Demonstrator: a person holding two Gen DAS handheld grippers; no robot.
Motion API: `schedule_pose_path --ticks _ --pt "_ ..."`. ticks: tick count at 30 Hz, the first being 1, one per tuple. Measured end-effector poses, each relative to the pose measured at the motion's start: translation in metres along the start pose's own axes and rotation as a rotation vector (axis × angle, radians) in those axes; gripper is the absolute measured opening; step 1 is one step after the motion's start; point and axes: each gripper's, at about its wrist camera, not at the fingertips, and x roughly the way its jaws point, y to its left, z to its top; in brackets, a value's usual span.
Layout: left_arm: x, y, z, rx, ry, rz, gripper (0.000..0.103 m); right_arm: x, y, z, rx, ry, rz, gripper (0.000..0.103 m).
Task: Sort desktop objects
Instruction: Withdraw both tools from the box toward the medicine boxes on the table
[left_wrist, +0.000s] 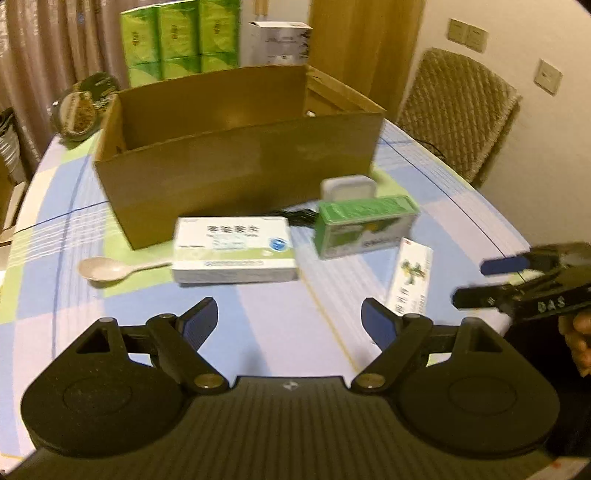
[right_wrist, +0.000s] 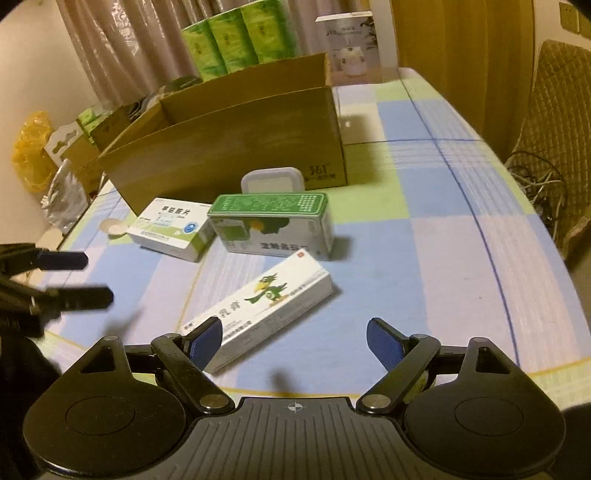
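Observation:
An open cardboard box stands on the checked tablecloth. In front of it lie a white medicine box, a green box, a long white box with a green bird, a beige spoon and a small white square container. My left gripper hangs open above bare cloth, short of the white medicine box. My right gripper is open, with the bird box's near end beside its left finger.
Green tissue packs and a white carton stand behind the cardboard box. A round tin sits at the table's far left. A woven chair stands at the right edge. A black cable lies between the boxes.

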Motion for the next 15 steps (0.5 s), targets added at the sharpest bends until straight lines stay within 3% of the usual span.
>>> schedule_pose_path --ticks 7,15 --pt "0.026 -0.038 -0.008 0.101 0.046 -0.078 0.082 0.003 -0.01 -0.003 -0.012 0.006 -0.034 0.083" --pt "0.057 -0.065 -0.005 0.148 0.073 -0.128 0.079 0.005 -0.025 -0.005 -0.008 0.005 -0.076 0.083"
